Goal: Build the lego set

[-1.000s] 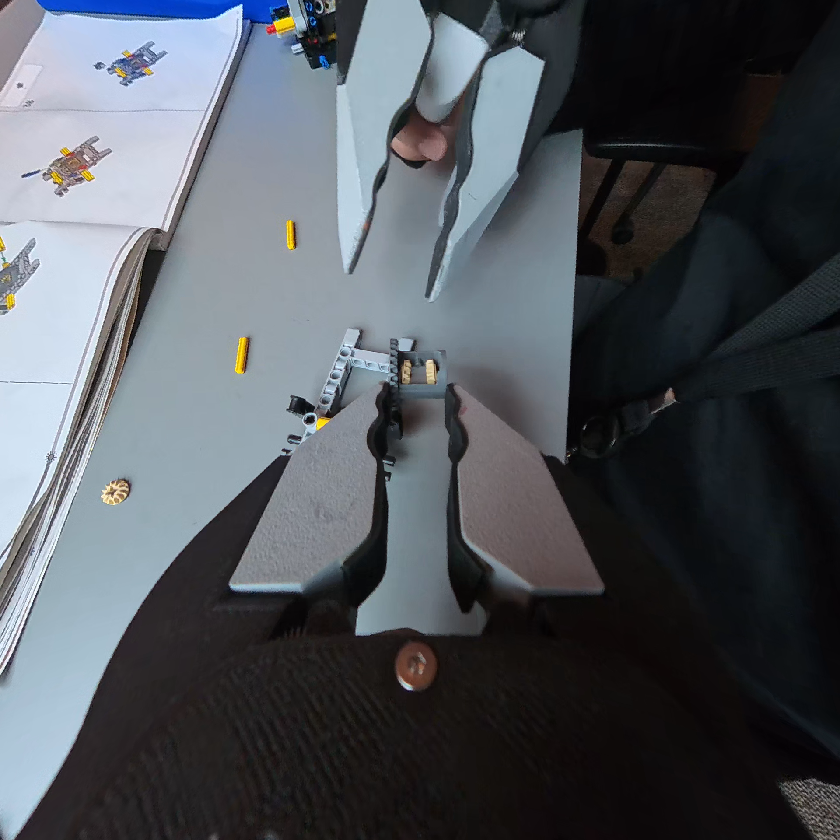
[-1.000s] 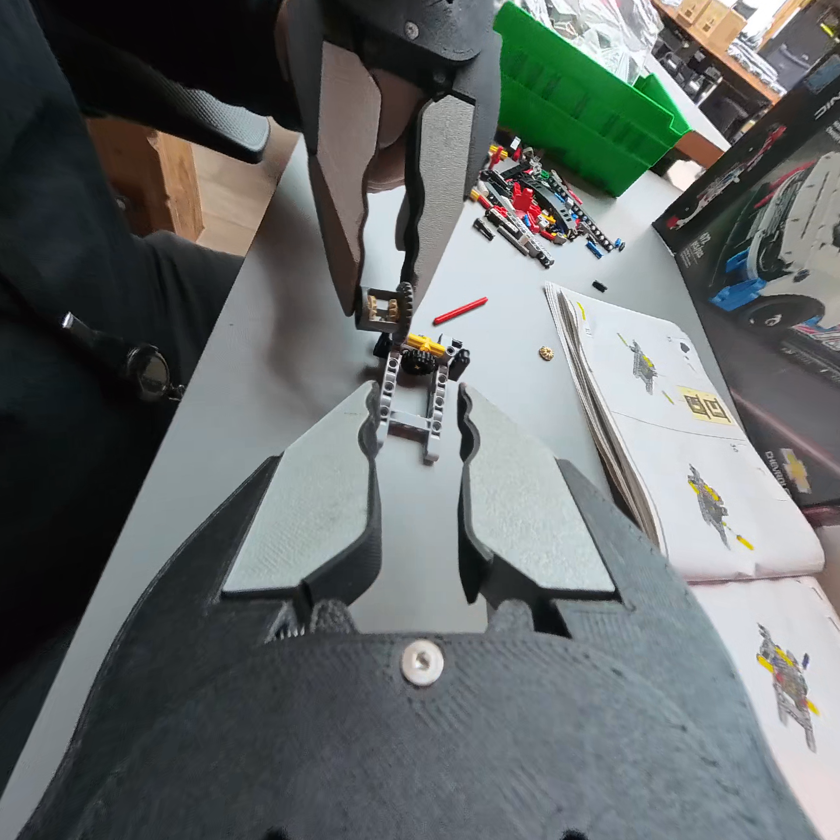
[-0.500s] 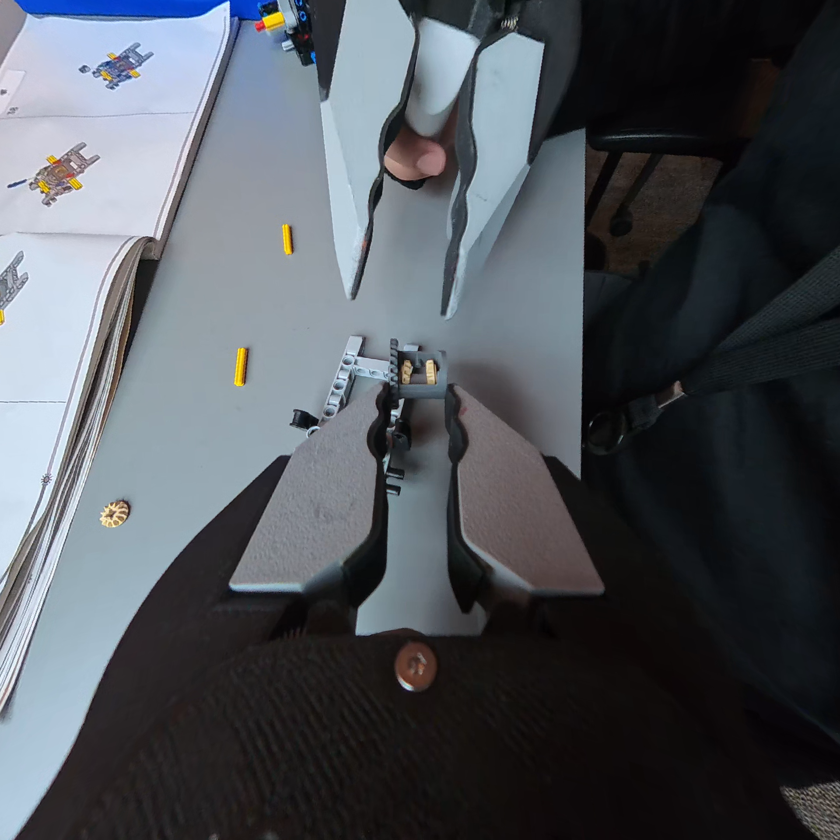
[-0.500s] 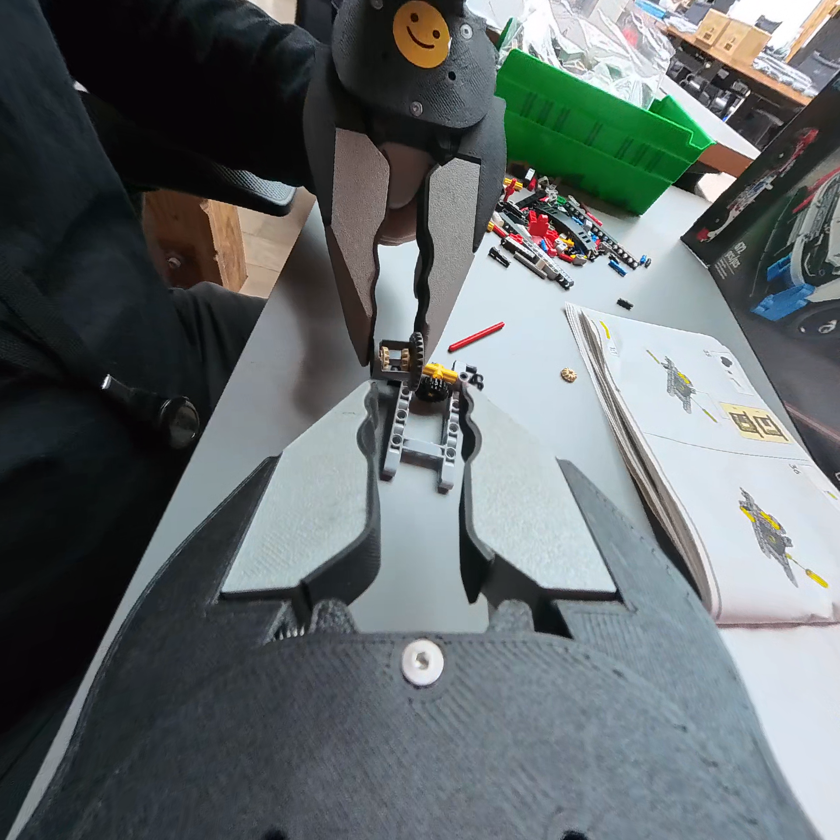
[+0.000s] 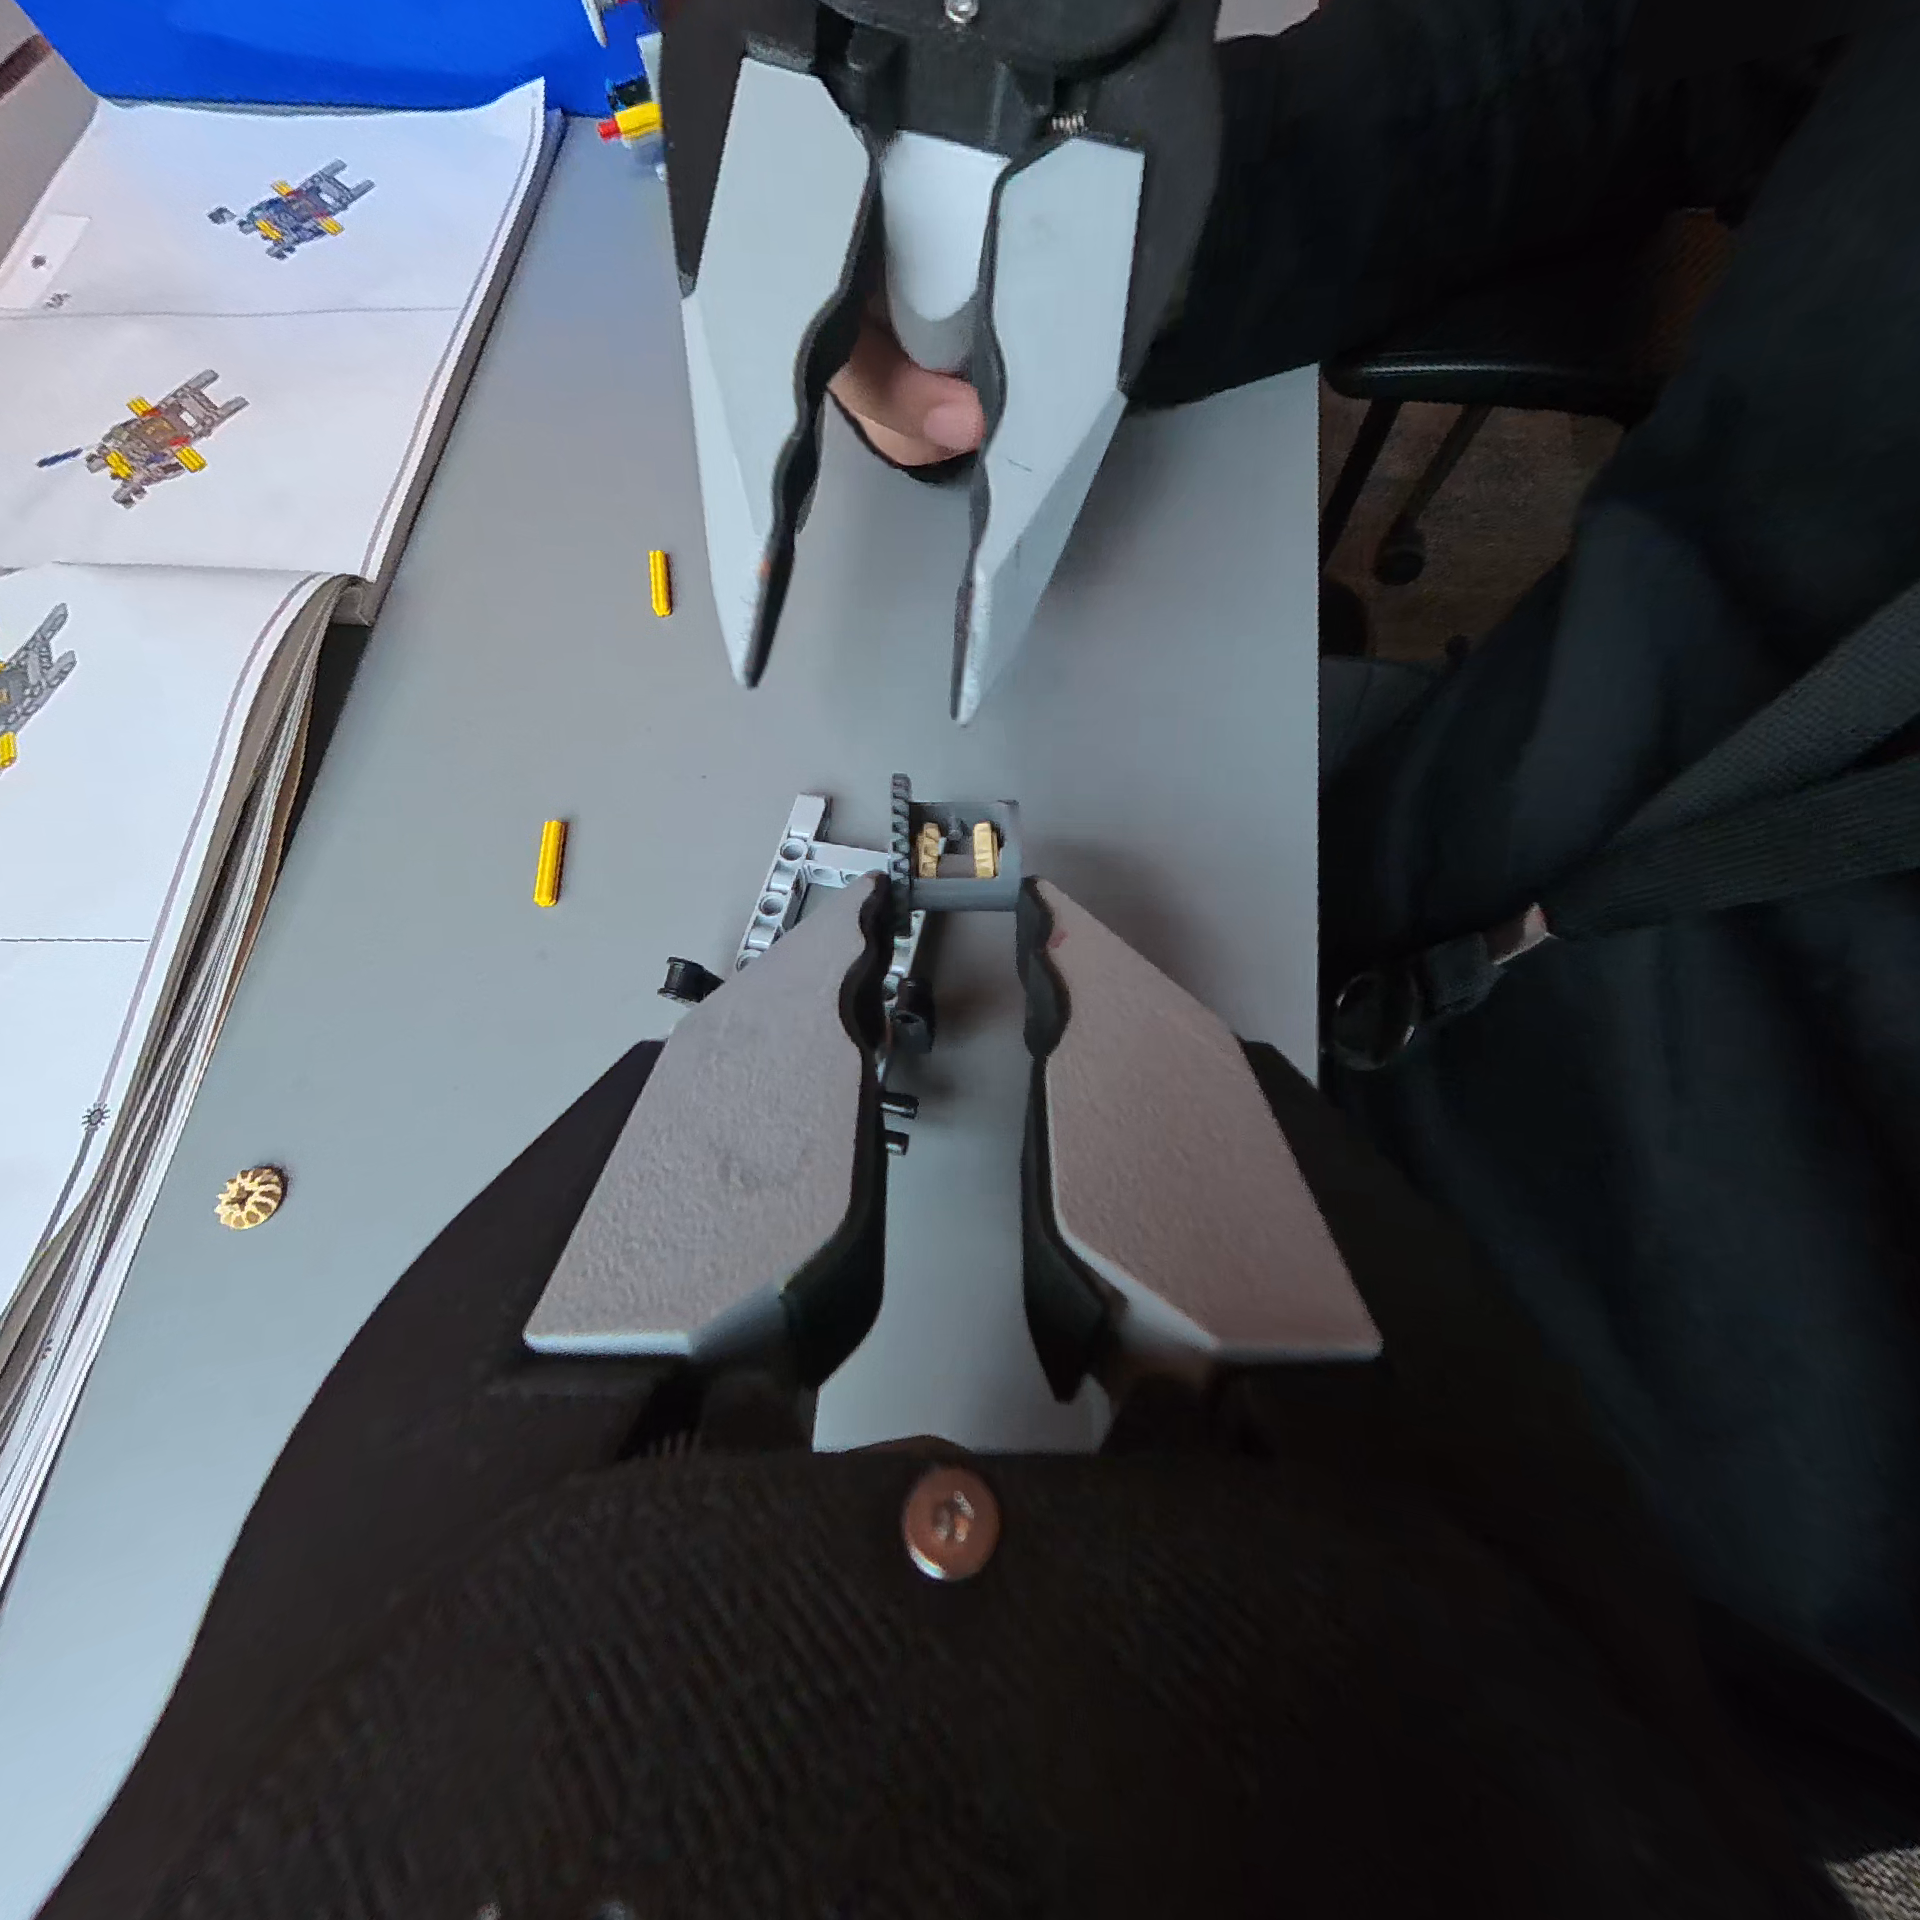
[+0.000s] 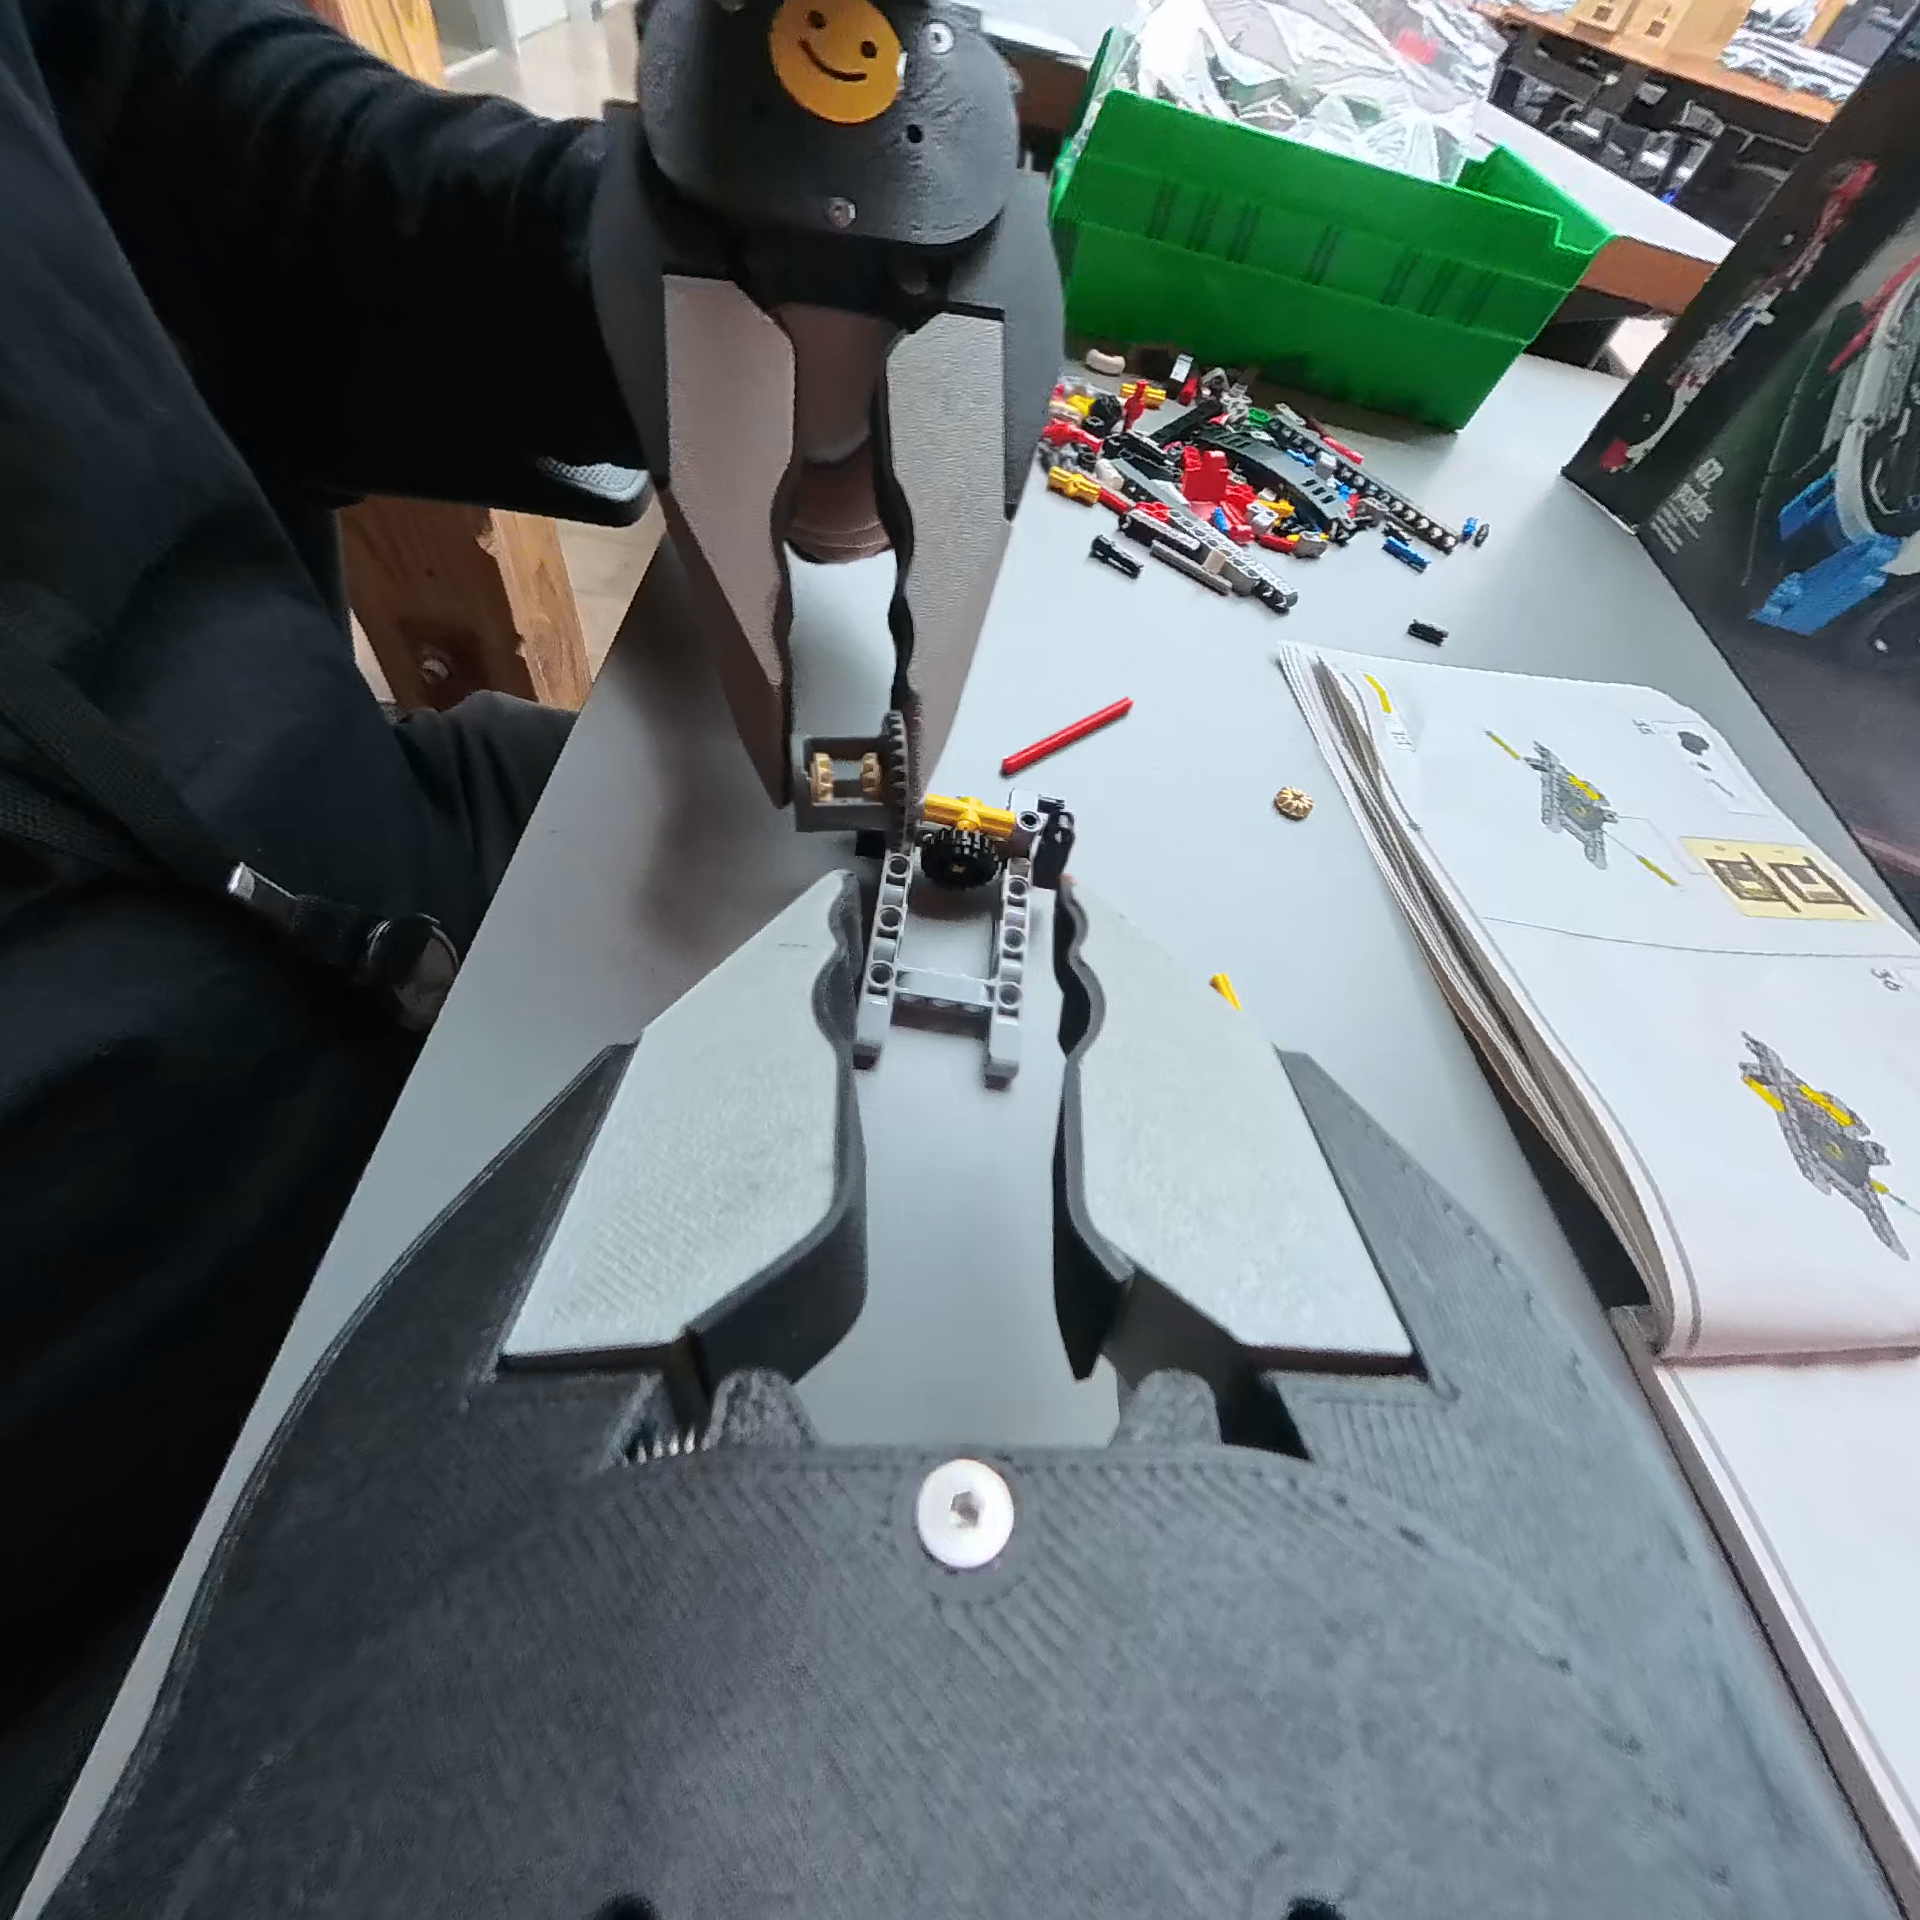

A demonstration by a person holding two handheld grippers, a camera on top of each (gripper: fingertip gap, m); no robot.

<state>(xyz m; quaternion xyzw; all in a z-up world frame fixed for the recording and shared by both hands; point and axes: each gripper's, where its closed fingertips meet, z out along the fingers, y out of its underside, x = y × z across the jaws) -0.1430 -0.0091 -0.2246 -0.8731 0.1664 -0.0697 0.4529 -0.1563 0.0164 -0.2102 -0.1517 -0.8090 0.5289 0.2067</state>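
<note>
From your left wrist, your left gripper (image 5: 951,894) pinches the dark gear housing (image 5: 961,852), which sits at the grey frame's (image 5: 790,883) near end.

From your right wrist, your right gripper (image 6: 956,904) stands wide, straddling the frame (image 6: 940,966), whose long axis runs away toward the housing (image 6: 847,784).

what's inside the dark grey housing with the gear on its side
Inside the dark grey housing two small tan bevel gears show through its open face. The axle they sit on, and whether a third gear sits deeper, is hidden by the housing walls and the left hand-held gripper.
</note>
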